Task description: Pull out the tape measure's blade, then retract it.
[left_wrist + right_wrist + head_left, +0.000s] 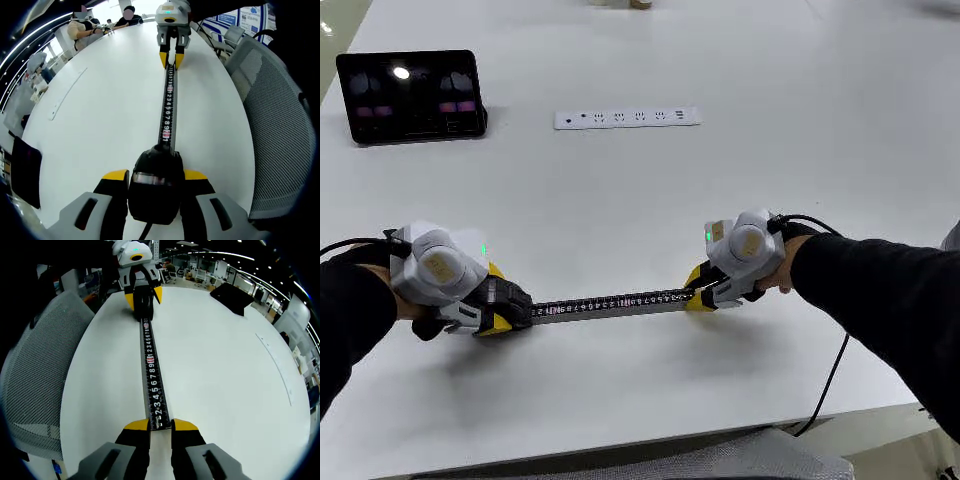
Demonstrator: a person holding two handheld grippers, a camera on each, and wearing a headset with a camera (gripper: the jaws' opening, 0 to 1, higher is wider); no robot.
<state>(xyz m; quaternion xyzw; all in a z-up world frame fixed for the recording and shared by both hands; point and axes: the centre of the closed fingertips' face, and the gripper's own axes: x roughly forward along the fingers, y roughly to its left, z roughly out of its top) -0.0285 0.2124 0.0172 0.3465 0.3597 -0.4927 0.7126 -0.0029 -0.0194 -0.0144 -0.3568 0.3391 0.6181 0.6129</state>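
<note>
My left gripper is shut on the black tape measure case, low on the white table at the left of the head view. The blade runs flat along the table from the case to my right gripper, its black face with white numbers up. The right gripper is shut on the blade's end. In the left gripper view the blade stretches away to the right gripper; in the right gripper view the blade leads to the left gripper and the case.
A white power strip lies at the middle back of the table. A black tablet stands at the back left. A grey mesh chair sits at the near table edge. A black cable hangs from my right arm.
</note>
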